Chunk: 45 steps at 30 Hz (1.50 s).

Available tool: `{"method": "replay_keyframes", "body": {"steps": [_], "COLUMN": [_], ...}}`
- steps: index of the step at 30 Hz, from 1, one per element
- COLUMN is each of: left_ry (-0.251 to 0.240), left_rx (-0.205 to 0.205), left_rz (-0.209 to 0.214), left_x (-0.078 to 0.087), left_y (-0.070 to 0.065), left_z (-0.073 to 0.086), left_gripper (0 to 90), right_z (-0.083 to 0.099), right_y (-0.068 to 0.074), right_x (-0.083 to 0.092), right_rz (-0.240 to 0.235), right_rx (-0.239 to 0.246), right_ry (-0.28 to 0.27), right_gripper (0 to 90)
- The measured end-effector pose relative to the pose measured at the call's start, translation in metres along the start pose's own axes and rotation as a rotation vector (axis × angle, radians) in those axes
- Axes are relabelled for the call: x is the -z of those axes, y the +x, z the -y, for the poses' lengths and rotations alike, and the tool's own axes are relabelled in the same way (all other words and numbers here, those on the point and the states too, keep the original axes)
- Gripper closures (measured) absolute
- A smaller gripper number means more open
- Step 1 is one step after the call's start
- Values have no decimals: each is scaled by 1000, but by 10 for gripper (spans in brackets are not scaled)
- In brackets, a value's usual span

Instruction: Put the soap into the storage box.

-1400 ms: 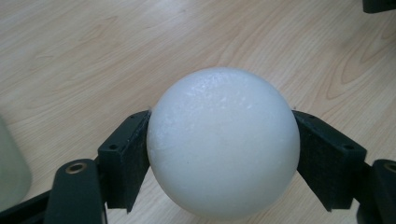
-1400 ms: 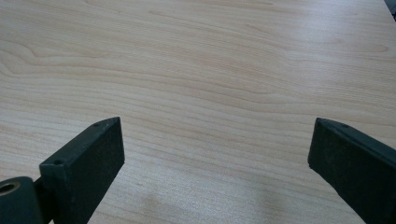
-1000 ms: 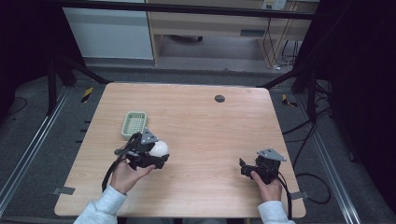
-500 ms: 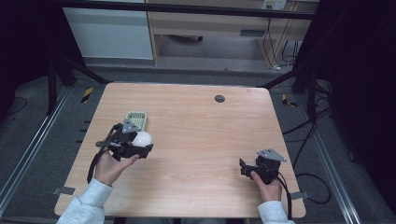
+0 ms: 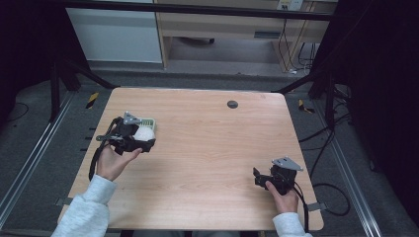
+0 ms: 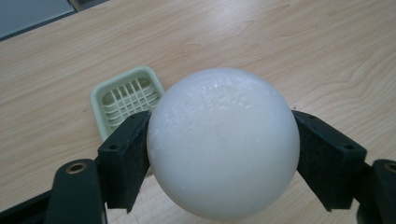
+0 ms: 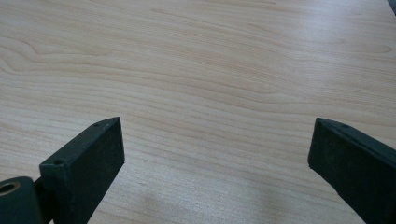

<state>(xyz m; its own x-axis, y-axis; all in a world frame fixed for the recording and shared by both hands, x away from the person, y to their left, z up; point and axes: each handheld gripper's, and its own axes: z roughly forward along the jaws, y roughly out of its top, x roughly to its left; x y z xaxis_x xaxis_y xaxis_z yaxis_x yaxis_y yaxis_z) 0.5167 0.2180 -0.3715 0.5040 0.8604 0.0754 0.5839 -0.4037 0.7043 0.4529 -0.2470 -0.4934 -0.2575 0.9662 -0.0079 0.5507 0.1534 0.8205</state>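
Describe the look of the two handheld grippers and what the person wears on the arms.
Both the left gripper and the right gripper are black, each topped by a grey three-cornered plate and trailing a black cable. Their jaws are flat, blocky black pads with small screw holes. The sleeves are light grey.

The ball (image 6: 223,142) is plain white with a faintly grainy, matte surface. The basket (image 6: 127,99) is pale green, its floor a lattice of crossing slats. The desk (image 5: 212,148) is light wood with a wavy brown grain. The left gripper (image 5: 143,140) and the right gripper (image 5: 257,177) are black, each topped with a grey plate, and their fingers (image 7: 88,163) are matte black. A small dark round disc (image 5: 232,104) sits on the desk. The person's sleeves (image 5: 86,212) are light grey.
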Motion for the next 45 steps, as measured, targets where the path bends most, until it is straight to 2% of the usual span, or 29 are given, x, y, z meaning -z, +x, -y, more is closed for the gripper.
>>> {"method": "replay_keyframes", "body": {"steps": [6, 18, 27, 31, 35, 39, 45], "left_ry": [17, 53, 93, 103, 107, 130, 145], "left_rx": [22, 42, 78, 85, 103, 135, 153], "left_rz": [-3, -27, -55, -74, -74, -80, -81], "left_x": [-12, -31, -51, -58, -63, -73, -83], "left_y": [9, 25, 42, 47, 53, 62, 67], "left_z": [-4, -11, -17, -17, -16, -14, -12], "left_gripper": [243, 243, 242, 242, 243, 243, 243], "right_z": [0, 0, 0, 0, 0, 0, 0], "right_y": [0, 1, 1, 1, 1, 1, 2], "right_x": [0, 0, -1, -1, -1, -1, -1], "right_rz": [0, -4, -4, -5, -7, -8, -9], "right_rx": [3, 1, 5, 3, 3, 4, 3], "right_ry": [-2, 1, 0, 0, 0, 2, 4], "right_gripper": [40, 40, 40, 40, 40, 40, 40]}}
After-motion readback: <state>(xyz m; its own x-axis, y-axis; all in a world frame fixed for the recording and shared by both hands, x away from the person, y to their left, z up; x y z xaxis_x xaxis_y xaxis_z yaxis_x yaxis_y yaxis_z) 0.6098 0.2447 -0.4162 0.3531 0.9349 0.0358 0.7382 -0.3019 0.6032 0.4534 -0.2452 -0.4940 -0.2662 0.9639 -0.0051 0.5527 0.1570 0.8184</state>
